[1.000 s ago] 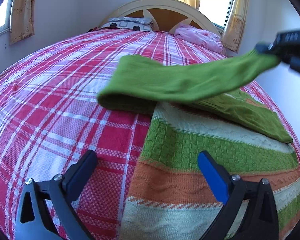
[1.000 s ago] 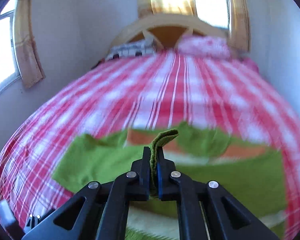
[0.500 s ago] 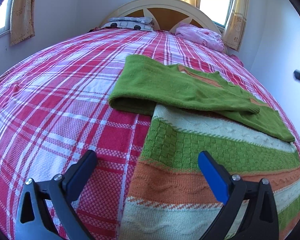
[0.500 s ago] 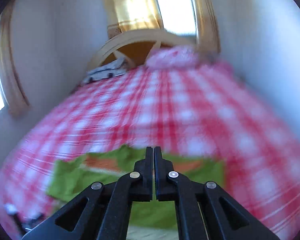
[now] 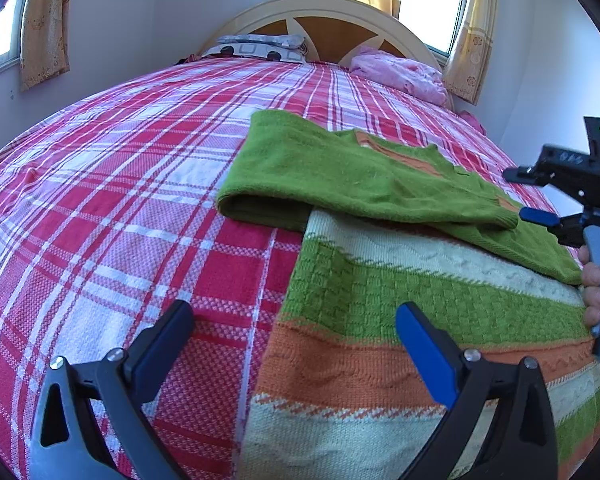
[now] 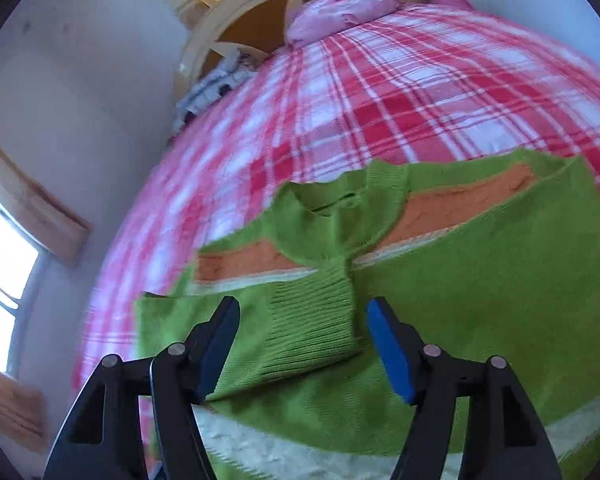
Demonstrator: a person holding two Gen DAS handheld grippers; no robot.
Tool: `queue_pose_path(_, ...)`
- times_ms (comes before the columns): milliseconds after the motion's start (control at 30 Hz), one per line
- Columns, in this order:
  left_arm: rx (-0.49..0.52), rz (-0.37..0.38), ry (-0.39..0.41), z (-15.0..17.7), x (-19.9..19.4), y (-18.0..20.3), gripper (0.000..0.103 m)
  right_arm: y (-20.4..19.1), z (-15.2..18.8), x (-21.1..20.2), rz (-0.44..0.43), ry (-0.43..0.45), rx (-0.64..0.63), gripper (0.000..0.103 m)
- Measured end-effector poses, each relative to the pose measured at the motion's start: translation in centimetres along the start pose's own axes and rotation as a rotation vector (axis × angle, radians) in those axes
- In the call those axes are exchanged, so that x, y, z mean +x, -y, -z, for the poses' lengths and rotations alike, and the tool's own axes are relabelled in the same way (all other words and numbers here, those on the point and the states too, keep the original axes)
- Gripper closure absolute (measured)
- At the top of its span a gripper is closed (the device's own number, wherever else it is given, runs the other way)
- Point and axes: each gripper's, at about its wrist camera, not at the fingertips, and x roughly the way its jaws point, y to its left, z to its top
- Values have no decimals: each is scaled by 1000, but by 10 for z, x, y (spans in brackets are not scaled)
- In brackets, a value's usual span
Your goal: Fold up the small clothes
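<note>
A knitted sweater [image 5: 380, 292] striped green, orange and cream lies flat on the red plaid bed [image 5: 140, 184]. Its green sleeve [image 5: 340, 176] is folded across the chest. My left gripper [image 5: 292, 312] hovers open over the sweater's left edge with nothing between its fingers. In the left wrist view my right gripper [image 5: 532, 196] comes in from the right, held by a hand [image 5: 596, 280]. In its own view the right gripper [image 6: 302, 306] has jaws that are opening. The ribbed sleeve cuff [image 6: 312, 328] lies between them, and neither pad touches it.
A cream and brown headboard [image 5: 320, 20] stands at the far end with a patterned pillow [image 5: 260, 48] and a pink bundle of cloth [image 5: 400, 72]. A white wall [image 5: 560, 60] runs close along the bed's right side. Curtained windows sit behind and to the left.
The right gripper let go of the green sleeve, which now lies across the sweater. It swung down, rolled, and went from shut to open over the cuff. The left gripper stayed put.
</note>
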Motion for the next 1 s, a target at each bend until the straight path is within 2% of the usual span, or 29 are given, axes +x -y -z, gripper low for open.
queue_pose_path(33,-1,1,1,0,0,0,0,-5,0,4,17,-14,-32,55)
queue_pose_path(67,-3,3,2,0,0,-1,0,-9,1,14,43,-44,-69,58)
queue_pose_path(100,-6,6,4,0,0,-1,0,-15,5,27,81,-83,-105,59)
queue_pose_path(133,-7,7,4,0,0,-1,0,-17,7,33,106,-86,-126,59)
queue_pose_path(200,-8,9,6,0,0,-2,0,-31,12,36,180,-51,-219,59)
queue_pose_path(267,-9,11,6,1,0,-2,0,-39,14,36,207,-44,-272,91)
queue_pose_path(300,-9,11,6,1,0,-2,0,-43,15,34,204,-47,-283,99)
queue_pose_path(367,-9,11,7,1,-1,-2,0,-50,13,25,223,-13,-315,99)
queue_pose_path(467,-10,11,7,1,-1,-2,0,-70,5,-13,238,106,-381,99)
queue_pose_path(600,-9,10,7,1,-1,-2,0,-86,-15,-78,286,277,-446,99)
queue_pose_path(733,-8,10,6,1,-1,-2,0,-83,-33,-130,339,382,-469,99)
queue_pose_path(833,-9,10,7,1,-1,-2,0,-66,-39,-149,379,388,-461,99)
queue_pose_path(900,-8,10,7,1,-1,-2,0,-45,-38,-147,421,361,-441,99)
queue_pose_path(933,-8,10,6,1,-1,-2,0,-33,-37,-142,426,334,-427,99)
queue_pose_path(1000,-8,10,6,1,0,-2,0,-6,-32,-124,381,255,-369,99)
